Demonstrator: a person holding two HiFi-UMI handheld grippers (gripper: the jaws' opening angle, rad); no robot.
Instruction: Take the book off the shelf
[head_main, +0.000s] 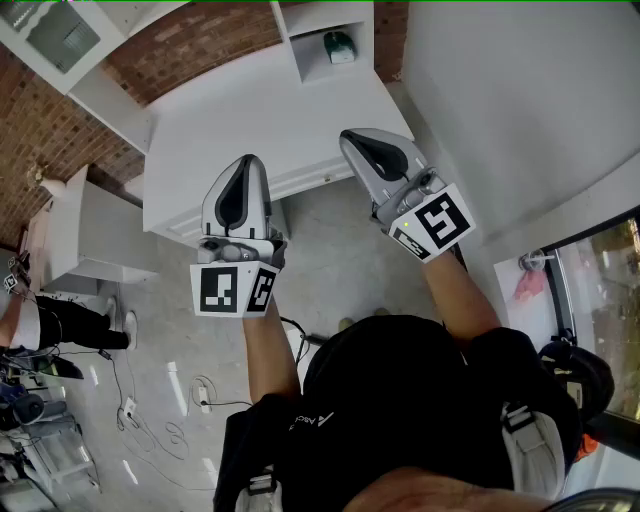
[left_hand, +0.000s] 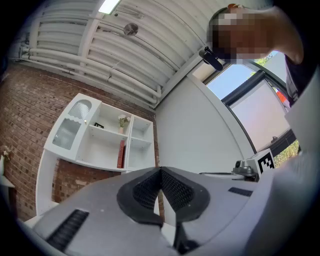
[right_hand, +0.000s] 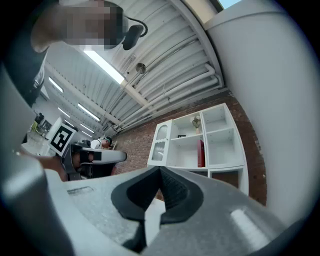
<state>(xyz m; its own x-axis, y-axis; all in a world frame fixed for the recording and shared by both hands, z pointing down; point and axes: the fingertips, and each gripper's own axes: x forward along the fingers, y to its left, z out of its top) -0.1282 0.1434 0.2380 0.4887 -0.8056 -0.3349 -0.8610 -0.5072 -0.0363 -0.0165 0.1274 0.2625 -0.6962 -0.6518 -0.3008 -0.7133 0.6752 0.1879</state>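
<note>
The left gripper (left_hand: 160, 172) and right gripper (right_hand: 159, 172) sit closest, each with its fingers pressed together and holding nothing. The red book (left_hand: 120, 154) stands upright in the lower middle compartment of the white shelf (left_hand: 141, 150), just beside the right divider. There is open room to its left, and it is well apart from the 2 grippers. The head view does not show the book, and the shelf is cut off at that view's top edge. Below is a white bench (head_main: 250, 110) against a brick wall (head_main: 200, 40).
</note>
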